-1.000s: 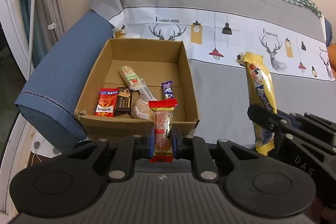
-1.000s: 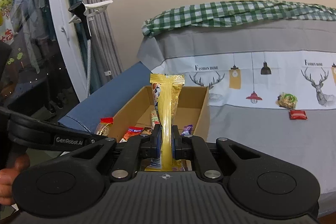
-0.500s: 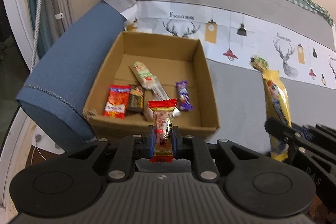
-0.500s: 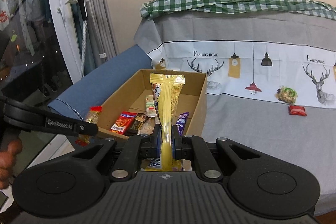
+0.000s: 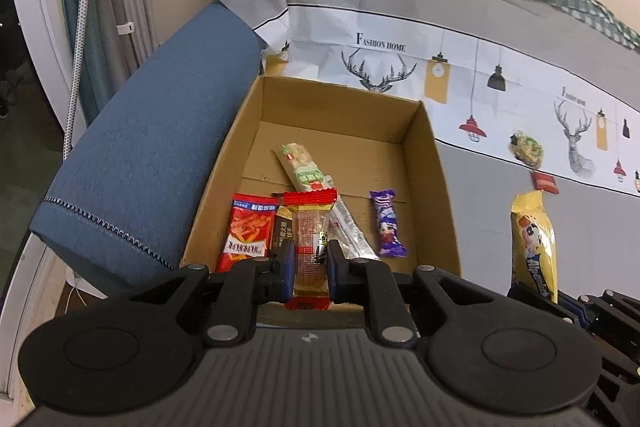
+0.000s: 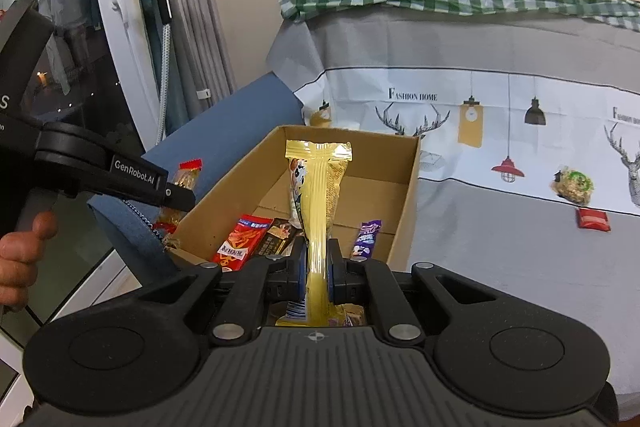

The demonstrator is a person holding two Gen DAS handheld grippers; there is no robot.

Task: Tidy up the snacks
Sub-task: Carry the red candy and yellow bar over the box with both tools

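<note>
Both grippers moved closer to the cardboard box (image 5: 434, 171) over the last second; the box filled more of each view and its open top showed more fully.

Left gripper (image 5: 311, 269) was clamped on a clear wrapper snack with red crimped ends (image 5: 310, 227), held upright at mid-length, hanging just above the box's near wall. Right gripper (image 6: 316, 273) was clamped on a long gold foil snack bar (image 6: 318, 203), pinched low so most of it stood up above the pads, near the box's near-right corner. Gripping across the narrow width probably kept the flat packs from buckling and left the ends free to drop.

Box: brown corrugated card, square, open top, wedged against the blue fabric sofa arm (image 5: 152, 163) on the left. Already inside, lying flat: red pouch (image 5: 248, 227), dark pack (image 5: 282, 233), green-labelled long bar (image 5: 304, 167), purple glossy bar (image 5: 387, 223).

Still loose on the grey printed sofa cover (image 6: 500, 227), well right of the box: 1 lumpy greenish cereal cluster in clear wrap (image 6: 572, 185) and 1 small red flat pack (image 6: 593, 219).

Judgement: 2 snacks were about to go in, 2 remained. Foil and film are slick, so a thin grip could slip.
</note>
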